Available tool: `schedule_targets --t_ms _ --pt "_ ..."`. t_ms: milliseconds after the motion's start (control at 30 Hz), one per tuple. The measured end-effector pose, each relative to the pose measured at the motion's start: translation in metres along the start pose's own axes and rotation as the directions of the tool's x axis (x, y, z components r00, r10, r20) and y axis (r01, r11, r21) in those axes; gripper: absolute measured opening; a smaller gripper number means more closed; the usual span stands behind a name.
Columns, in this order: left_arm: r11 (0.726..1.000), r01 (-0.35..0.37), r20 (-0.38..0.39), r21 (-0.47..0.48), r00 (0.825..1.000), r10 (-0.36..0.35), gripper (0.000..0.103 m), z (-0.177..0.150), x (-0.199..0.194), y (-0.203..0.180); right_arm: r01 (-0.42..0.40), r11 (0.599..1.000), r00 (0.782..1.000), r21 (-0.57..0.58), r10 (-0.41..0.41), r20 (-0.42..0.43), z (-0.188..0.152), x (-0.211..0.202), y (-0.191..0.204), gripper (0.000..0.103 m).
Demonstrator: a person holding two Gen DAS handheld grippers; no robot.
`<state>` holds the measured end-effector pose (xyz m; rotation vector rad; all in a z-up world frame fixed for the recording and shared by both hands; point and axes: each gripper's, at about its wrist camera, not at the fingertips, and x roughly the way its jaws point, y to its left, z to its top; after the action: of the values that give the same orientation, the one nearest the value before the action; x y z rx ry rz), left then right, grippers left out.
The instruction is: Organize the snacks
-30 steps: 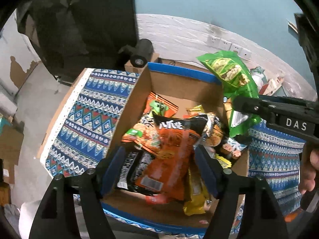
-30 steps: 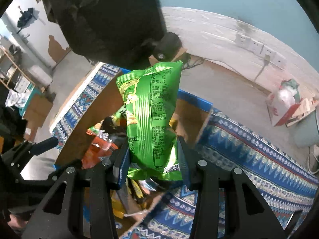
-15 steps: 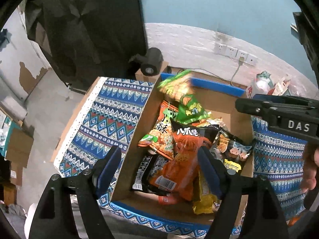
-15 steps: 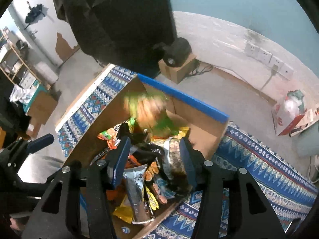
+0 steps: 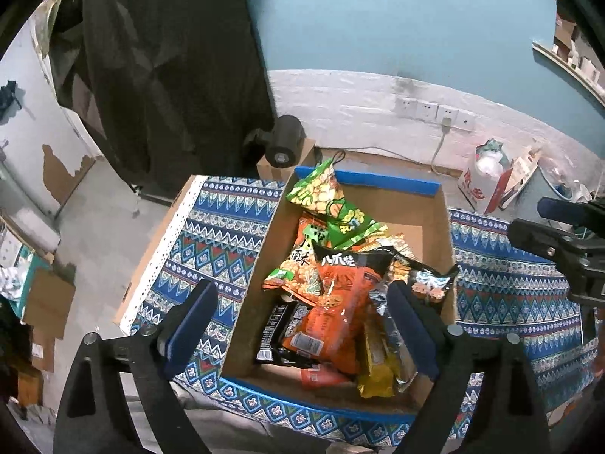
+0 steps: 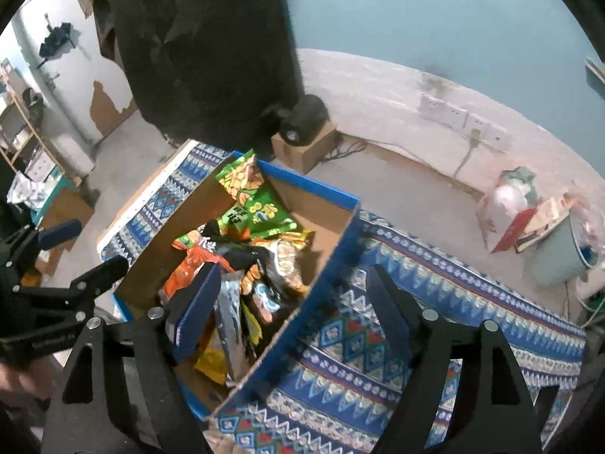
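looking down from the left wrist, the left gripper (image 5: 302, 325) hangs over the cardboard box (image 5: 249, 302), jaws opening and empty; the green snack bag (image 5: 325, 200) lies on the pile at the far end. from the right wrist, the right gripper (image 6: 293, 310) is opening too, nothing between its fingers, above the box's near wall.

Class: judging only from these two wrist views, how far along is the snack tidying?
Done: the cardboard box holds a pile of packets, with the green snack bag lying on top at its far end. In hand: nothing; left gripper and right gripper are opening, empty. Left: no loose snacks show on the patterned cloth.
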<state>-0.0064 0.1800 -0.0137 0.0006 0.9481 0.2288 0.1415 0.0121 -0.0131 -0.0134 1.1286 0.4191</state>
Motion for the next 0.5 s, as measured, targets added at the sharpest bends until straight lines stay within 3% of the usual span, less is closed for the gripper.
schedule_targets --t_ms 200,500 --pt "1.000 -0.001 0.042 0.022 0.999 0.000 0.101 0.001 -0.016 -0.009 0.015 1.000 0.998 0.016 -0.016 0.054 -0.007 -0.032 -0.008 0.082" --pt "1.000 0.005 0.041 0.023 0.999 -0.006 0.101 0.002 -0.022 -0.016 0.059 0.998 0.993 0.032 -0.062 0.097 -0.024 -0.053 -0.022 0.082"
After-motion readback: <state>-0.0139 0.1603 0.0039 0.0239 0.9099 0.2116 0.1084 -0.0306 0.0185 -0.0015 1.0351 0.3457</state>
